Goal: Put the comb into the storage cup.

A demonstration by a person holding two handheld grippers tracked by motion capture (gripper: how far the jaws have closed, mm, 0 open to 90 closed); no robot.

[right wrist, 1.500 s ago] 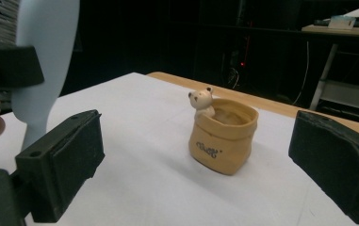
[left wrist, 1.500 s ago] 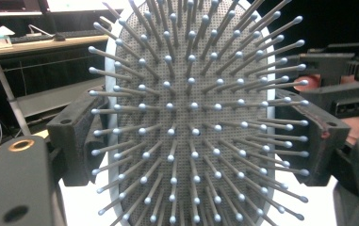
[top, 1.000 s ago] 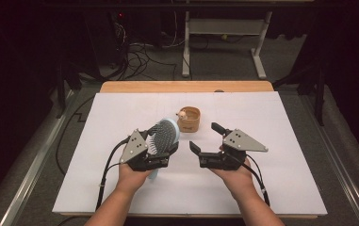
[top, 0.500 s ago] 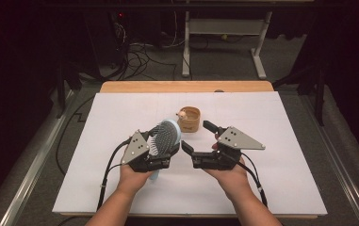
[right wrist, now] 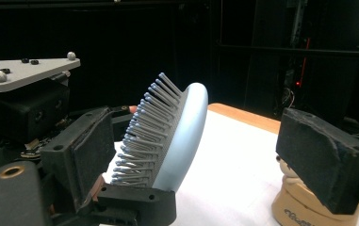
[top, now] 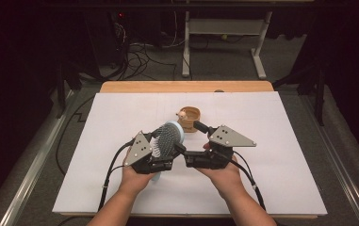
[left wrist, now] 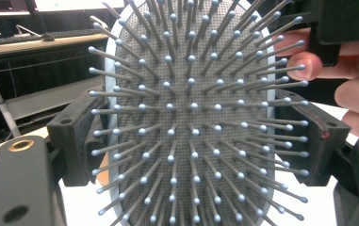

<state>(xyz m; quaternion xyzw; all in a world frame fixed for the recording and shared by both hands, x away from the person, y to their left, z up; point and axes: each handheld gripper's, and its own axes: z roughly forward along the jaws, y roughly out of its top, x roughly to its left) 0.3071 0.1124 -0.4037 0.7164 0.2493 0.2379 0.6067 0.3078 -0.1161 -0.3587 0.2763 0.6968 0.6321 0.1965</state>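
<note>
A light blue hairbrush [top: 168,137] with grey bristles is held up over the white sheet. My left gripper [top: 164,151] is shut on it; in the left gripper view both pads press on the edges of the brush head [left wrist: 191,117], with the gripper [left wrist: 196,141] around it. My right gripper [top: 189,136] is beside it on the right. Its jaws have just been closing and stand either side of the brush head [right wrist: 177,136]. The left pad is close to the bristle tips and the right pad is well off the brush's back, so the gripper [right wrist: 208,155] is open.
A small wooden cup [top: 190,117] with a little figure on its rim stands on the white sheet [top: 285,136] just beyond the grippers, and shows behind the right jaw [right wrist: 304,202]. The wooden table edge [top: 186,86] lies at the back. Cables and a metal frame are on the floor beyond.
My right gripper has moved left toward the brush, so its jaws now stand either side of the brush head, a little narrower. The left gripper and brush have stayed put.
</note>
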